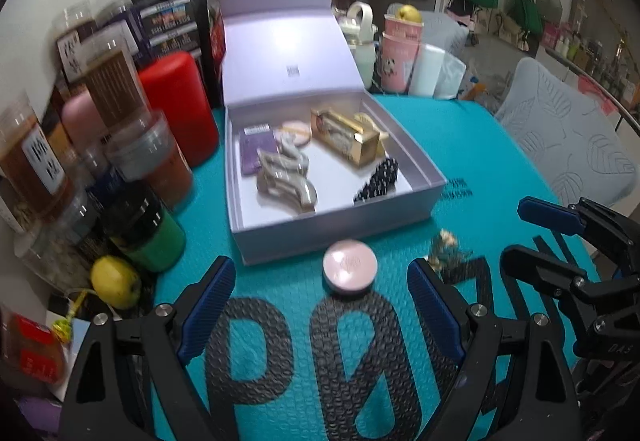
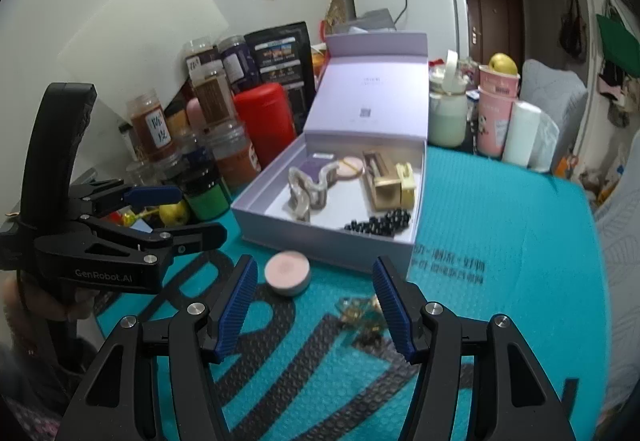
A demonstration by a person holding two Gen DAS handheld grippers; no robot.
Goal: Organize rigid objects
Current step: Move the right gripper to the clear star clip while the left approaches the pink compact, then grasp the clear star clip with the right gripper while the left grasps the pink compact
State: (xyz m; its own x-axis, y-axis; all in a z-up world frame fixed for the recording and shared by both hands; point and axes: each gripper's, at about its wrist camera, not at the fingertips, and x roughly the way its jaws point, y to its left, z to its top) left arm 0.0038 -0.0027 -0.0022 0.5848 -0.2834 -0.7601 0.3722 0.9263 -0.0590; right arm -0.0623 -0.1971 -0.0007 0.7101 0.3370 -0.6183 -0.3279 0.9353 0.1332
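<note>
A round pink compact (image 1: pixel 350 267) (image 2: pixel 287 272) lies on the teal mat just in front of an open lavender box (image 1: pixel 340 237) (image 2: pixel 320 247). A small gold floral clip (image 1: pixel 444 247) (image 2: pixel 360 315) lies to its right. The box holds a beige hair claw (image 1: pixel 286 177), a black beaded clip (image 1: pixel 378 181), a gold case (image 1: pixel 346 137), a purple card and a round puff. My left gripper (image 1: pixel 321 263) (image 2: pixel 202 213) is open, and the compact sits just past its fingertips, untouched. My right gripper (image 2: pixel 315 263) (image 1: pixel 528 237) is open above the mat, close over the floral clip.
Jars (image 1: pixel 152 157), a red canister (image 1: pixel 180 105) and a yellow fruit (image 1: pixel 116 281) crowd the left edge. Pink cups (image 1: pixel 398 53), a white bottle (image 1: pixel 362 41) and a roll stand behind the box. A grey chair (image 1: pixel 560 137) is at the right.
</note>
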